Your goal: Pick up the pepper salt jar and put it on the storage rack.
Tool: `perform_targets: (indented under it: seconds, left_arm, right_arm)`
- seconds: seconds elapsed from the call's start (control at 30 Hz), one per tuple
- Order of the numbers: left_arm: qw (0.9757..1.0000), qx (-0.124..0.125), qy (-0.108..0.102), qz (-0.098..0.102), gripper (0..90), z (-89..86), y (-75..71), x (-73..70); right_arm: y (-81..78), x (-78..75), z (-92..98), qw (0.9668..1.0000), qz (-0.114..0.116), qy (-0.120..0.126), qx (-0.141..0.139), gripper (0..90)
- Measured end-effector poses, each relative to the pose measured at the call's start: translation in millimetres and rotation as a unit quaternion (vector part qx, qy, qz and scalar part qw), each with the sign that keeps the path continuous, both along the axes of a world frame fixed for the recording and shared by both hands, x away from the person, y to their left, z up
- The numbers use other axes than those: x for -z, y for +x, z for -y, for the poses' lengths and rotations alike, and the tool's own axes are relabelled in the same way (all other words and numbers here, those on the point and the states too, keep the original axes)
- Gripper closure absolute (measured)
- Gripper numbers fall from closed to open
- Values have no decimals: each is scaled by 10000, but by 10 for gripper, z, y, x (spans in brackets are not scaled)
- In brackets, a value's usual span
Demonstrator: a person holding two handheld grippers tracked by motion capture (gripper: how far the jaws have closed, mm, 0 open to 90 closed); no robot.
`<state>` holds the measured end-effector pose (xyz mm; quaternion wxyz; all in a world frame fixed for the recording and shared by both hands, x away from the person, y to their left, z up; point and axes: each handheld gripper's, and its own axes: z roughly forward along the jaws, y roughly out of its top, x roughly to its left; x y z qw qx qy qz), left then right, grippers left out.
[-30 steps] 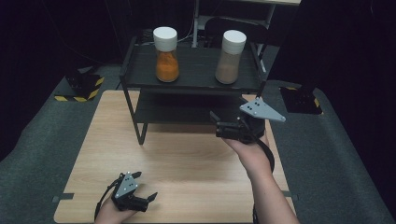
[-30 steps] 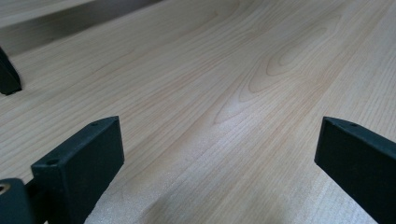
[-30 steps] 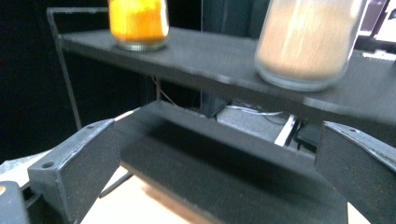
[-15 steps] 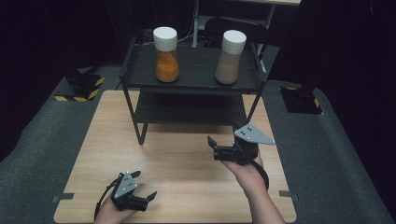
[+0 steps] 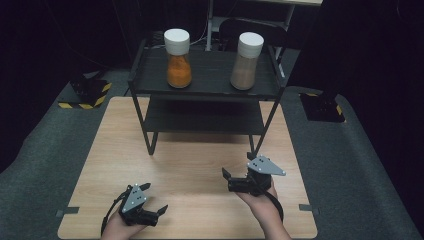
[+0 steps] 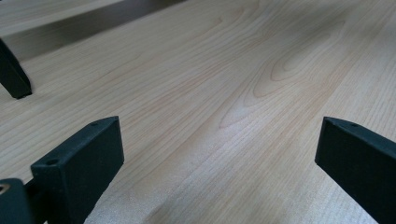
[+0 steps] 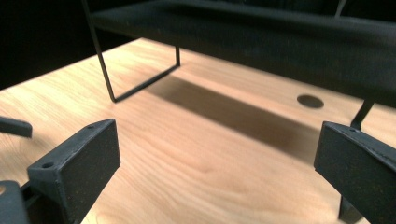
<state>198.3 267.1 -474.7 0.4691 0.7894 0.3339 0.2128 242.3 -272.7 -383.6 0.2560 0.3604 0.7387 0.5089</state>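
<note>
So right now both claws are empty and spread wide: the left claw (image 5: 152, 214) sits low at the near edge of the desk (image 5: 200, 165), and the right claw (image 5: 229, 180) hovers over the desk's near right part, pointing left across the wood. The two jars, the orange jar (image 5: 178, 57) and the brown jar (image 5: 246, 61), stand upright and well apart on the top deck of the black shelf (image 5: 205, 92), both far from either claw. Biggest risk I see: any reach back up has to clear the shelf's front rail, and these jars look tall and narrow with heavy white caps, so a clipped rail or a grab too high near the cap could tip one over. Compared with a second ago, the right claw has pulled back from right under the shelf's edge toward the person, dropping lower, while the left one hasn't really budged.
</note>
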Motion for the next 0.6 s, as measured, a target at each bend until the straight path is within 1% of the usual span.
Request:
perform_targets:
  seconds: [0.07, 0.1, 0.23, 0.33, 0.37, 0.4, 0.43, 0.47, 0.53, 0.6]
  left_arm:
    - [10000, -13, -17, 16, 13, -1, -5, 6]
    - [10000, -13, -17, 16, 12, -1, -5, 6]
    - [10000, -17, -14, 18, 11, 1, -6, 6]
    - [10000, -20, 0, 28, 10, 5, -9, 4]
    - [10000, -27, 7, 37, 10, 9, -13, 5]
    - [10000, -27, 7, 37, 10, 9, -13, 5]
    - [10000, -36, 18, 57, 10, 13, -17, 6]
    - [10000, -46, 10, 71, 10, 14, -20, 10]
    - [9999, -49, 21, 104, 10, 16, -22, 14]
    - [9999, -56, 38, 124, 8, 13, -21, 15]
  right_arm:
    - [-10, 68, 18, 10000, -54, 4, 11, 0]
    - [-20, 125, 33, 9999, -104, 5, 24, 0]
    - [-49, 274, 69, 9998, -183, -25, 39, 0]
    - [-74, 417, 97, 9996, -289, -54, 53, 0]
    - [-83, 448, 101, 9995, -300, -76, 62, 0]
    - [-83, 448, 101, 9995, -300, -76, 62, 0]
    - [-104, 532, 117, 9993, -339, -130, 86, 0]
    - [-114, 557, 120, 9992, -343, -158, 98, 0]
    - [-146, 627, 118, 9989, -330, -303, 163, 0]
    - [-170, 692, 132, 9987, -365, -286, 214, 0]
